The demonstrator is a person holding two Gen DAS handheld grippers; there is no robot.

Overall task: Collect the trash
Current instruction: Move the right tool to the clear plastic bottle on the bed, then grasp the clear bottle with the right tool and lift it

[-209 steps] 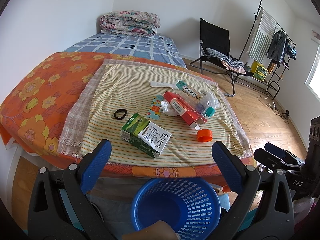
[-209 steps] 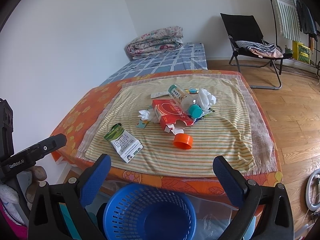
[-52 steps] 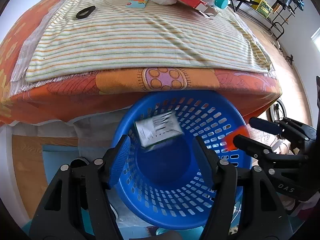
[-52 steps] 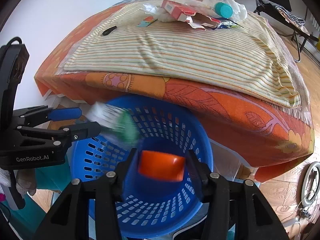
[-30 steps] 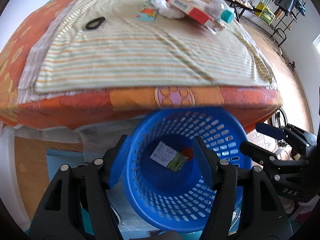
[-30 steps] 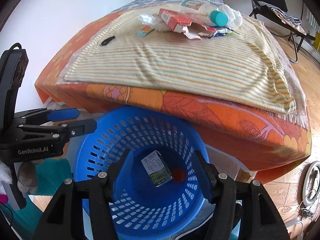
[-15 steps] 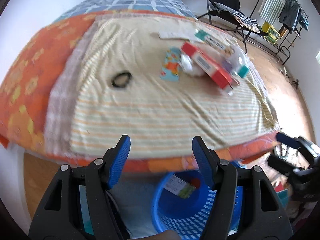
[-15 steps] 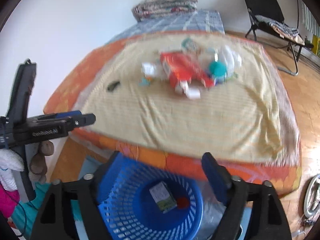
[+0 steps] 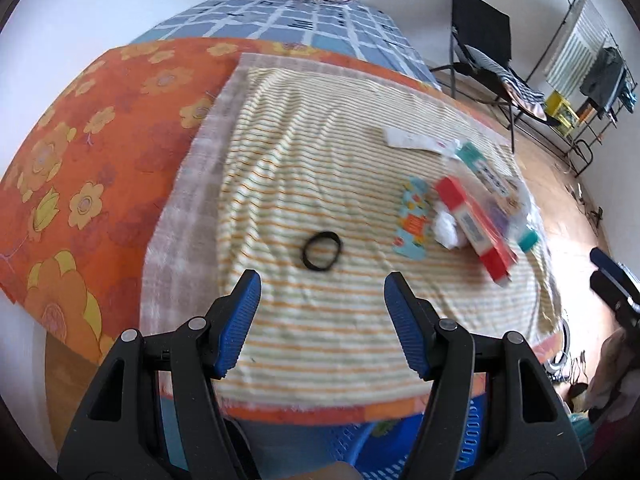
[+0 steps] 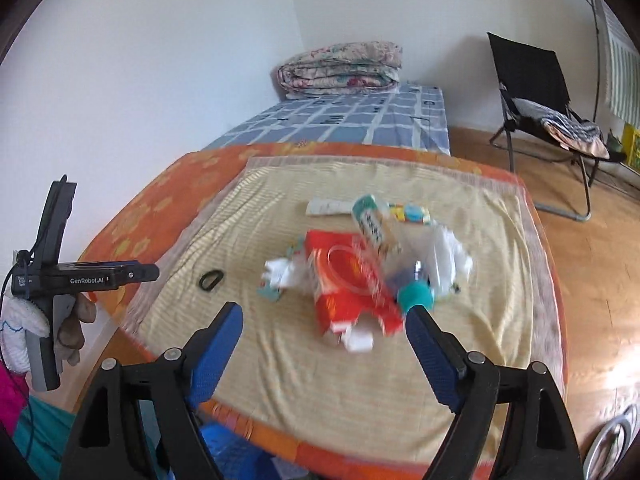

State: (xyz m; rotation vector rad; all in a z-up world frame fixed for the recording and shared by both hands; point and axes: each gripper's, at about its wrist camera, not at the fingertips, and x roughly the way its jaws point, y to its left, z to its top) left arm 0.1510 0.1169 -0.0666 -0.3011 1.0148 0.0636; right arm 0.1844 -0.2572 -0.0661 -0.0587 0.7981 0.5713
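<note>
Trash lies on a striped cloth [image 9: 320,168] on the bed: a red carton [image 9: 476,232] [image 10: 348,284], a clear bottle with a teal cap [image 10: 416,296] [image 9: 528,240], crumpled white paper [image 9: 446,230], a colourful wrapper [image 9: 414,224], a white tube [image 10: 328,206] and a black ring [image 9: 322,250] [image 10: 211,279]. My left gripper [image 9: 322,300] hovers open just short of the black ring, nothing between its fingers. My right gripper [image 10: 324,332] is open and empty, near the red carton. The blue basket [image 9: 472,432] [image 10: 224,456] sits below the bed's near edge.
An orange flowered sheet [image 9: 80,168] covers the bed under the cloth, with a blue checked mattress [image 10: 352,120] and folded quilt [image 10: 340,66] behind. A black folding chair [image 10: 536,92] and a clothes rack [image 9: 592,72] stand on the wooden floor to the right.
Both grippers rose from over the basket, where the green carton and orange cap now lie, and swung up toward the bed top. The right jaws spread wider.
</note>
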